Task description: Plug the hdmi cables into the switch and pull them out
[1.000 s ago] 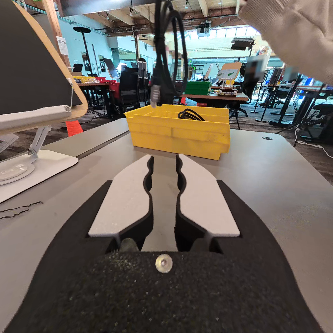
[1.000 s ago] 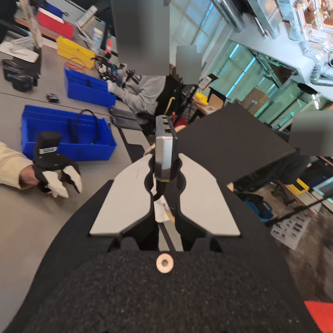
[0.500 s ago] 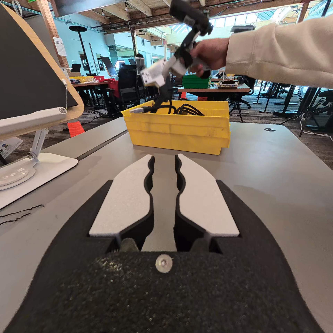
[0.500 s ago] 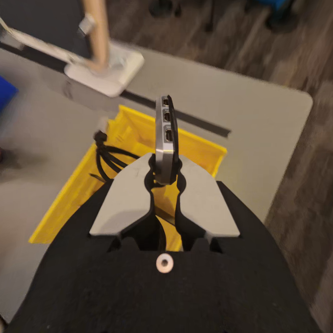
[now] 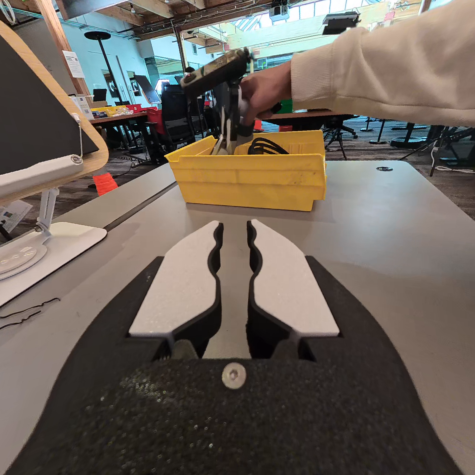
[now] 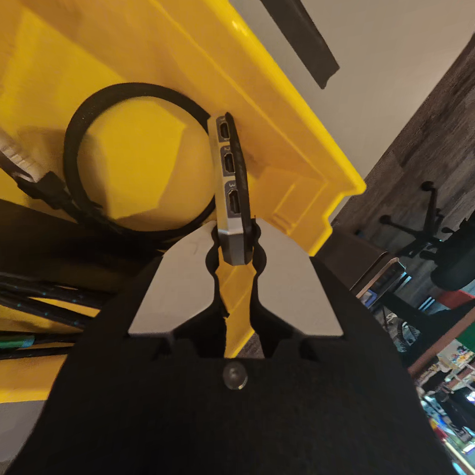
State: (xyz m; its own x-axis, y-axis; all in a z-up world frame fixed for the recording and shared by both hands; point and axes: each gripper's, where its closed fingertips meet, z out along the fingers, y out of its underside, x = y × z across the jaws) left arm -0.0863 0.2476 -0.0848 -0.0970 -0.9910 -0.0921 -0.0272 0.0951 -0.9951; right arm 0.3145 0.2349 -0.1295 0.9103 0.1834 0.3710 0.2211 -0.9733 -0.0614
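Lowered from overhead, our right gripper (image 6: pixel 235 226) is now clenching the switch (image 6: pixel 231 185), ports empty, inside the yellow bin (image 6: pixel 295 144); our left gripper (image 5: pixel 234 226) is idling agape beside coiled cables (image 6: pixel 77 154), unplugging apparently done.

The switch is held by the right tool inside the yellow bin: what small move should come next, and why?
Probably lower it a little further and open the right tool to set the switch down. Its three ports are empty, it hangs just above the yellow bin floor beside the coiled black cable, and the left tool waits open and empty on the table.
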